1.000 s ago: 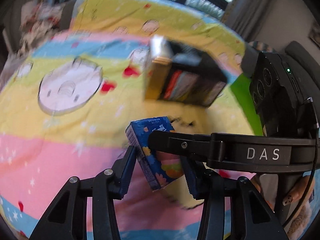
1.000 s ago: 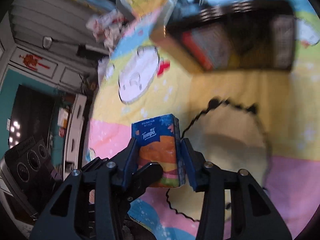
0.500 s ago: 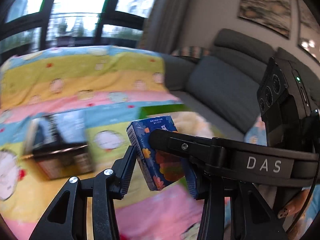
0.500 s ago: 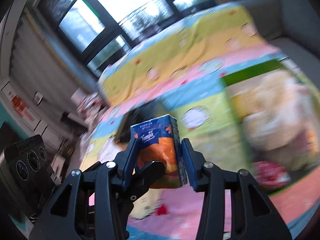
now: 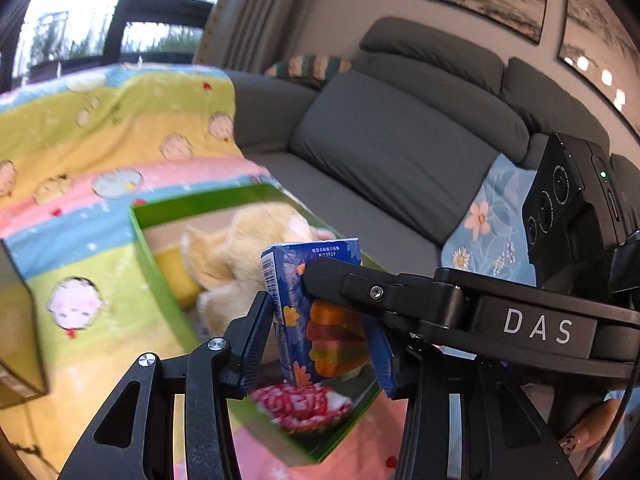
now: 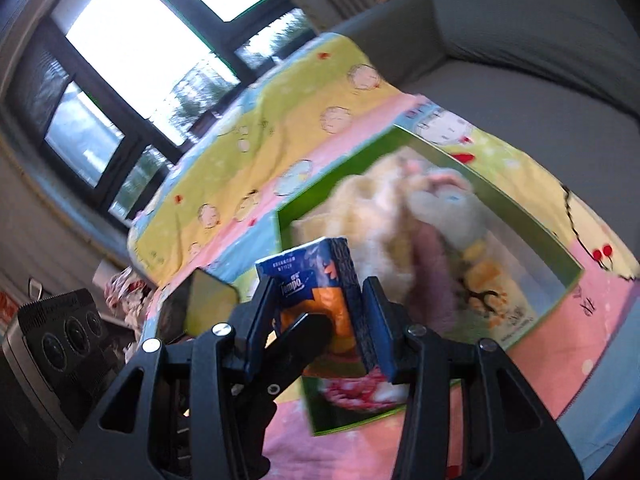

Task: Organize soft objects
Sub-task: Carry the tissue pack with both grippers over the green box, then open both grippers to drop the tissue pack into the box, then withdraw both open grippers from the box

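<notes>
One blue Tempo tissue pack (image 5: 316, 300) with orange print is pinched from both sides. My left gripper (image 5: 320, 332) is shut on it, and a finger (image 5: 380, 292) of the right gripper lies across its front. In the right wrist view the same pack (image 6: 316, 280) stands upright in my right gripper (image 6: 320, 320), which is shut on it, with a left finger (image 6: 296, 344) low against it. The pack hangs above the near end of a green box (image 5: 160, 280) (image 6: 520, 208). A cream plush toy (image 5: 240, 248) (image 6: 380, 208) lies in the box.
A red-and-white patterned item (image 5: 300, 404) and a yellow packet (image 6: 492, 292) also lie in the box. The box sits on a striped cartoon blanket (image 5: 100, 120). A grey sofa (image 5: 400, 140) is behind, a dark box (image 6: 200, 304) to the left, a person's hand (image 5: 592, 436) lower right.
Both grippers carried the pack away from the dark box with its upright items, across the blanket, to above the green box. The grip on the pack stayed the same.
</notes>
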`<state>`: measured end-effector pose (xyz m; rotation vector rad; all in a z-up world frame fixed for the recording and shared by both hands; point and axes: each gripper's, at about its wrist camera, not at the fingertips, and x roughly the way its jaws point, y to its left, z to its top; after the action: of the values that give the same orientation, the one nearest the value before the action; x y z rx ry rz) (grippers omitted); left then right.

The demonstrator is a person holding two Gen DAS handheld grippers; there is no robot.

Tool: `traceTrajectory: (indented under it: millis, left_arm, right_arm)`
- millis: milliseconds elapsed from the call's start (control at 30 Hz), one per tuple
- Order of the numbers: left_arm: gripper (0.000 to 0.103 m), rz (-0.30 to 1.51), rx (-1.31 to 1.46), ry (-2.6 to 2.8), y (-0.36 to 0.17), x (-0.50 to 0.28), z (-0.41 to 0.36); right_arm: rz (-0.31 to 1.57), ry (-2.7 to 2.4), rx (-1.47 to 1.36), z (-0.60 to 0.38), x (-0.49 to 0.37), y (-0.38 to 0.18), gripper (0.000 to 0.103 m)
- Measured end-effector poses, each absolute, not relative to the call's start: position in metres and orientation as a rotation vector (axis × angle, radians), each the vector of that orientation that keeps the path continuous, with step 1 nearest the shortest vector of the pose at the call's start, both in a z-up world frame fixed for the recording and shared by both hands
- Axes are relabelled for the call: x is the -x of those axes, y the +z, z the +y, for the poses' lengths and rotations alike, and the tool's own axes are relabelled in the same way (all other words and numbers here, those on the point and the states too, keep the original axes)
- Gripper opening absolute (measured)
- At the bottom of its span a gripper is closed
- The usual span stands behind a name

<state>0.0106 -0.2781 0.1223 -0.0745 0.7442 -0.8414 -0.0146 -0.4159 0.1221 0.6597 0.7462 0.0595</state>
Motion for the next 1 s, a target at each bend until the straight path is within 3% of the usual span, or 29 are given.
traceTrajectory:
  millis: [400,500,600,667,733,800,1000]
  left_arm:
    - [0.047,0.880,0.077,-0.827,0.093,-0.024,-0.305]
    - [0.047,0.893,0.077,-0.816,0.098,-0.021,-0.300]
    - [0.068,0.853,0.065,-0.792,0.113,-0.013,-0.293]
    - [0.072,0.813,0.045,-0.768,0.125,-0.006,-0.287]
    - [0.087,0.792,0.036,-0.752,0.133,-0.001,-0.282]
    - [0.089,0.770,0.015,-0.709,0.142,0.005,-0.277]
    - [0.089,0.752,-0.011,-0.642,0.154,0.018,-0.260]
  right_arm:
    - [0.828,-0.013,-0.723,-0.433,0.010,0.091,0.047]
    - [0.822,-0.052,-0.674,-0.431,0.014,0.097,0.061]
    - [0.775,-0.089,-0.629,-0.432,0.023,0.107,0.072]
    - [0.738,-0.086,-0.623,-0.433,0.031,0.114,0.080]
    - [0.705,-0.081,-0.607,-0.432,0.037,0.122,0.084]
    - [0.680,-0.077,-0.588,-0.431,0.045,0.130,0.092]
    - [0.619,-0.121,-0.507,-0.423,0.062,0.152,0.100]
